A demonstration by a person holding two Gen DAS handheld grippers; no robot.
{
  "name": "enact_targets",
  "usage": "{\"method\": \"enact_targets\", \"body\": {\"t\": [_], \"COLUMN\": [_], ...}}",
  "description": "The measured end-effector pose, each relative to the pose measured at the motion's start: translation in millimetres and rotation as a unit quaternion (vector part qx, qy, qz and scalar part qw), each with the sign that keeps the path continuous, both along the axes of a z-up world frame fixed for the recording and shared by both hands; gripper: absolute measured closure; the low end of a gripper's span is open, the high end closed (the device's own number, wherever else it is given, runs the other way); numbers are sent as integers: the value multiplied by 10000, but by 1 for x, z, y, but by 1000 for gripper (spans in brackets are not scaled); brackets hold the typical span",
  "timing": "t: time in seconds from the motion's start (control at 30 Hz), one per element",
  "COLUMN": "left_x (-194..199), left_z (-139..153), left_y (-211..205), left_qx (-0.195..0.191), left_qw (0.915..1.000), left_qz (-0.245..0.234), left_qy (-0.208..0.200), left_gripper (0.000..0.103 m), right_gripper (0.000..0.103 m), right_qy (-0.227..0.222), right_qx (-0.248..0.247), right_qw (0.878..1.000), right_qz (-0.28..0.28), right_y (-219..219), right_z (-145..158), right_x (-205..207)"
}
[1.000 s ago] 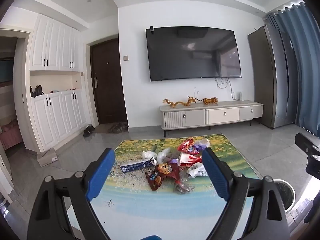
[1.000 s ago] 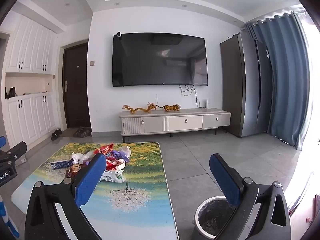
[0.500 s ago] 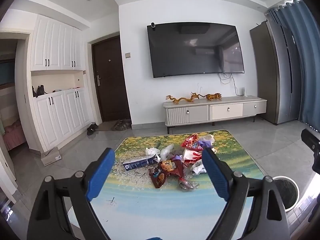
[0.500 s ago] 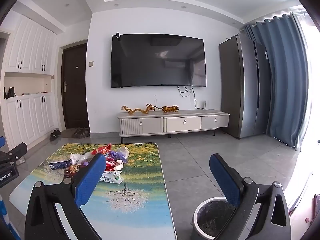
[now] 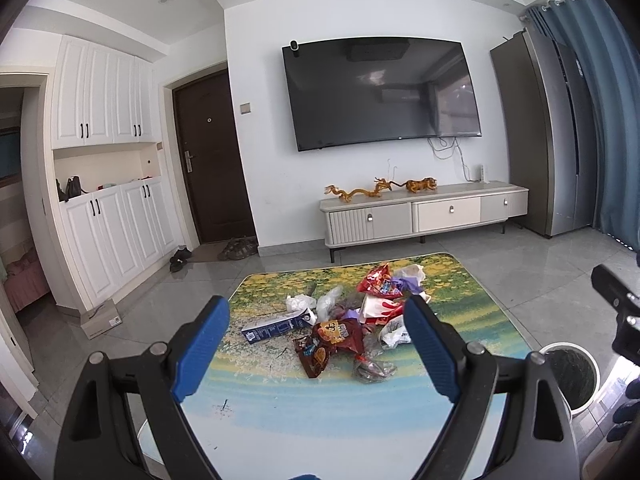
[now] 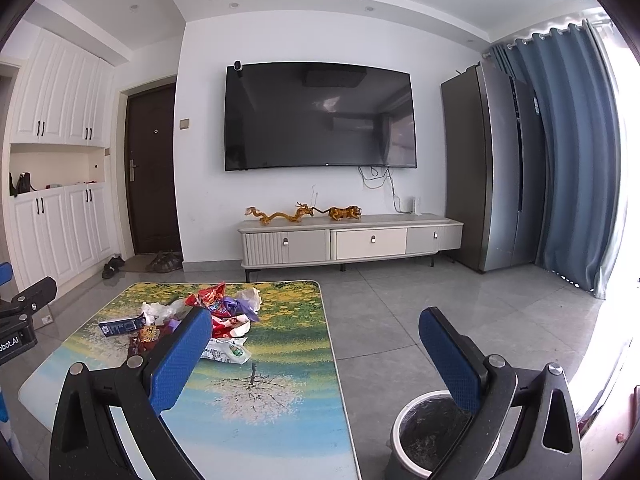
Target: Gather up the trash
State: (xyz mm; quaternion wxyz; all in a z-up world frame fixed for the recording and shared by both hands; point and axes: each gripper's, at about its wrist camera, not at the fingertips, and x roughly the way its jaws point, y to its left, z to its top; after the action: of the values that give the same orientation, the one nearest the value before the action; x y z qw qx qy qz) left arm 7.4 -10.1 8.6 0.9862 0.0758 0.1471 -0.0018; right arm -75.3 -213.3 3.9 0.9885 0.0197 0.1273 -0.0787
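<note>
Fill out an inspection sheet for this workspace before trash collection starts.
Surface: low table with a printed landscape top, near half bare.
Job's things: pile of crumpled snack wrappers and plastic bags toward the far end; blue-and-white carton lying flat at its left edge; round white trash bin with a dark liner on the floor right of the table.
Clutter: nothing seen beyond the pile.
Grippers: left gripper open, empty; right gripper open, empty.
Cables: loose wires under the wall-mounted television.
Surroundings: grey tiled floor, shoes by the door.

Home living room; wall television point(image 6: 320, 116); fridge point(image 6: 492, 168)
</note>
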Motion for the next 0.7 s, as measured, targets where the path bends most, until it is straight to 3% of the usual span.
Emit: {"method": "enact_targets", "body": {"t": [0.7], "left_x": [24], "left_z": [-3], "left_y": [0], "left_qx": [-283], "left_qw": [9985], "left_qz": [-400], "left_qy": [260], "left_gripper": [14], "right_gripper": [0], "right_qy": [245], "right_qx": [53], "right_qw": [9997], "right_qz": [39], "right_y": [-3], "right_z": [-5], "right_x": [18]}}
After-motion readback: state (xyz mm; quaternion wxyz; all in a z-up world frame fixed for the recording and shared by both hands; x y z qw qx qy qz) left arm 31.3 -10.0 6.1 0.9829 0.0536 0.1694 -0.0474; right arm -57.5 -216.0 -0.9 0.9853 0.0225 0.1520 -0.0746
